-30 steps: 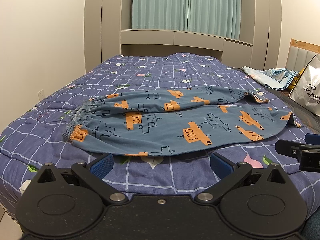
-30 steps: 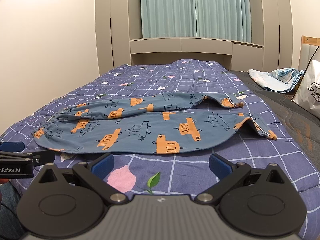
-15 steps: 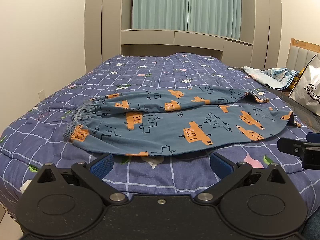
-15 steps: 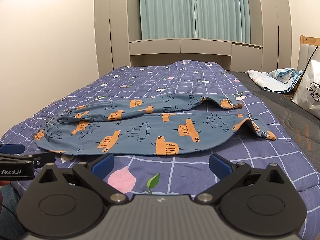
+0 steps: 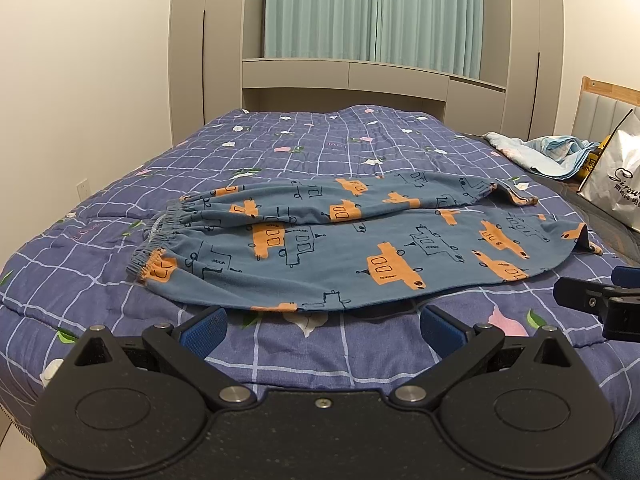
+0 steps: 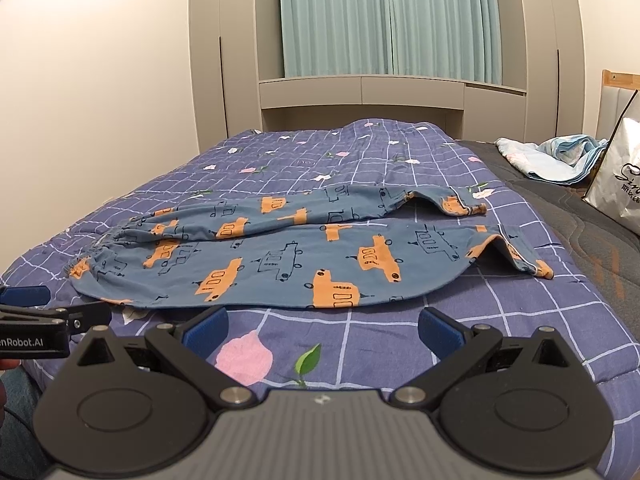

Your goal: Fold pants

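Blue pants [image 5: 340, 248] with orange car prints lie flat across the bed, waistband at the left, leg cuffs at the right; they also show in the right wrist view [image 6: 304, 264]. The near cuff is turned up. My left gripper [image 5: 322, 326] is open and empty, just short of the pants' near hem. My right gripper [image 6: 322, 326] is open and empty, in front of the near leg. Each gripper shows at the other view's edge: the right one [image 5: 600, 304], the left one [image 6: 40, 316].
The bed carries a purple checked quilt [image 5: 320, 144] with flower prints. A crumpled light blue cloth [image 5: 548, 152] and a white bag [image 5: 616, 184] lie at the right by the headboard. A wall runs along the left, cabinets and curtains at the back.
Both grippers have edged slightly forward and down toward the pants. The pants have not moved. Both jaws stay open.
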{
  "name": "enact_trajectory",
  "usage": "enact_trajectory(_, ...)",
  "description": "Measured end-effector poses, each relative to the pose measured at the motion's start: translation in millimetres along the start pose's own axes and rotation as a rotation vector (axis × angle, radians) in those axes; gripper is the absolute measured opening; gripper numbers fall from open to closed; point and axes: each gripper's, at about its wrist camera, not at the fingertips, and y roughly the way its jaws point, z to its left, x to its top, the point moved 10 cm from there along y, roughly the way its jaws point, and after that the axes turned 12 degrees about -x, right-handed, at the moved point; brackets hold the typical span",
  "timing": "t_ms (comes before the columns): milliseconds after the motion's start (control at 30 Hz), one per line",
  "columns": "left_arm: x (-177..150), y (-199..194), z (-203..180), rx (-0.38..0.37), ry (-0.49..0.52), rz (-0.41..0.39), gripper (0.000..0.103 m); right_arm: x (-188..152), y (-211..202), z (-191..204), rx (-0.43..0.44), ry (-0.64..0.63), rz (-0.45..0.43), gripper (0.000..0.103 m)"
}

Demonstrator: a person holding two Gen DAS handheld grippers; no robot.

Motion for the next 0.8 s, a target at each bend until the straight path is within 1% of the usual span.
enact_trajectory(800, -1.0, -1.4, 3.4, 0.004, 0.0, 0.006, 0.102, -2.0, 0.9, -1.3, 0.002, 0.004, 0.007, 0.103)
